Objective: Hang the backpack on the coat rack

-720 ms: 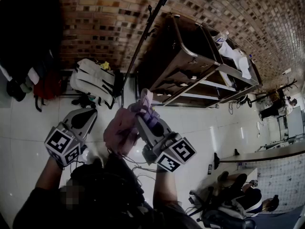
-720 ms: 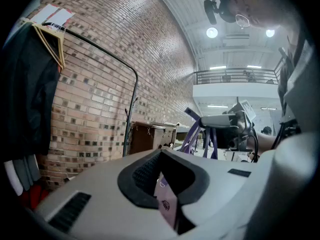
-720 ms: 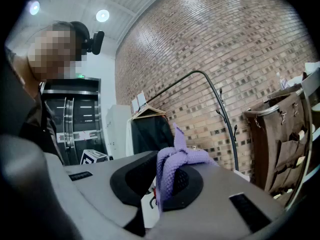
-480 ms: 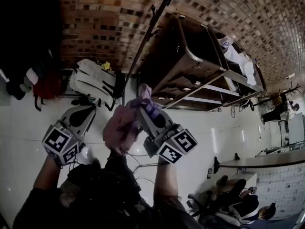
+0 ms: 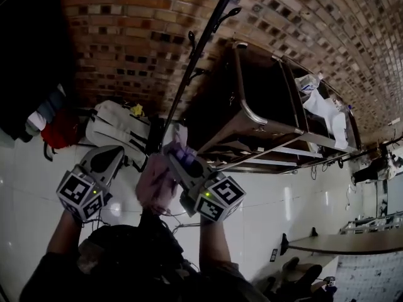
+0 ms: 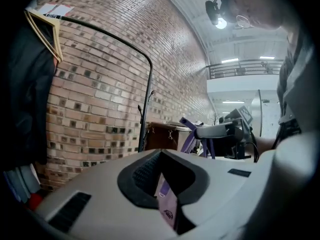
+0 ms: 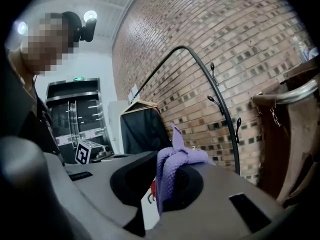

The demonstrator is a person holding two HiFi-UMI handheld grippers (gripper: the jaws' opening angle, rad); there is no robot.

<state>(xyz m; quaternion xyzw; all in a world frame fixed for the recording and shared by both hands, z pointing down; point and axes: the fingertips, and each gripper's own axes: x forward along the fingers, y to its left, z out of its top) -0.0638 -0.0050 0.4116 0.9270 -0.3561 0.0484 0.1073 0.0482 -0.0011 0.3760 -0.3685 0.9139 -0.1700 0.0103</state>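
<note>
A pink and lilac backpack [image 5: 156,182] hangs between my two grippers in the head view. My right gripper [image 5: 177,155] is shut on its purple woven top loop [image 7: 172,176], which bunches up out of the jaws. My left gripper [image 5: 113,153] is shut on a thin lilac strap [image 6: 167,204] with a small label. The black coat rack pole [image 5: 198,49] rises just beyond the right gripper's tip, in front of the brick wall. Its small hooks [image 7: 214,68] sit on the curved pole [image 7: 220,104] above and ahead of the held loop. In the left gripper view the pole [image 6: 148,84] stands ahead.
A white backpack [image 5: 116,124] leans at the rack's foot. A brown trolley with metal rails [image 5: 252,118] stands right of the pole. Dark clothes [image 5: 31,61] and a red bag [image 5: 63,128] are at the left. A black garment on a hanger [image 7: 140,126] is nearby.
Both grippers have carried the backpack up and closer to the coat rack pole. Both grips stay the same.
</note>
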